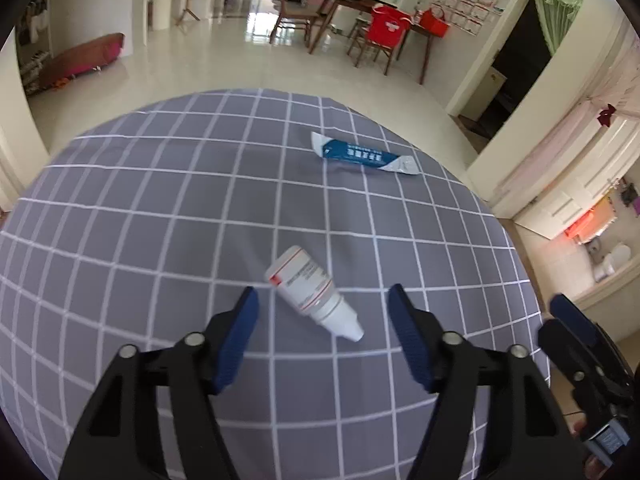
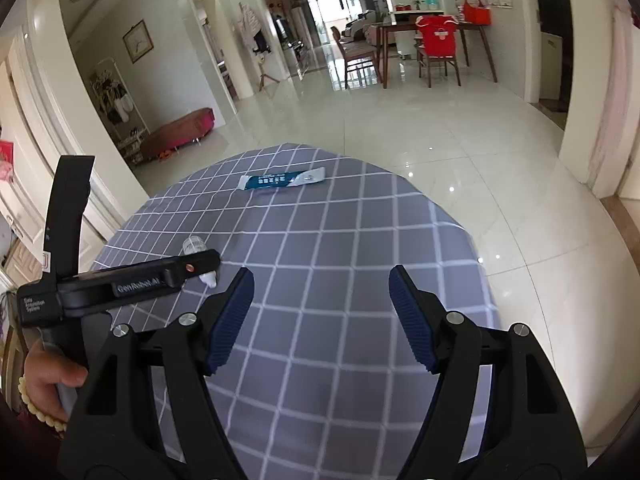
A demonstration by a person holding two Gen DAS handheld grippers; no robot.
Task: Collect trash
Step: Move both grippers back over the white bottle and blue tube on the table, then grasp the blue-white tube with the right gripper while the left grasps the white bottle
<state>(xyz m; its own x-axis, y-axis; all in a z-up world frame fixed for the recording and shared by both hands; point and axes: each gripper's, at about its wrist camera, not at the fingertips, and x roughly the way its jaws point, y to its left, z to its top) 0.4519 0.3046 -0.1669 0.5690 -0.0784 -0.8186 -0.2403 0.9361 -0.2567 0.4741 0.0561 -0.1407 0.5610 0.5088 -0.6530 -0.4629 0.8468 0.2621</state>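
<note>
The left claw (image 1: 322, 294) tilts down over the checked surface (image 1: 160, 200), spread, with the small white bottle (image 1: 314, 292) lying untouched between its fingers. Beyond lies the blue sachet (image 1: 362, 154). The right claw (image 2: 322, 276) hangs spread, empty.

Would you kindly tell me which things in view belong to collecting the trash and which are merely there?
Belonging to the job:
- small white plastic dropper bottle lying on its side between the open left gripper fingers
- flat blue and white sachet wrapper farther back
- open, empty right gripper

Merely there:
- grey checked tablecloth
- wooden dining table
- red bags
</note>
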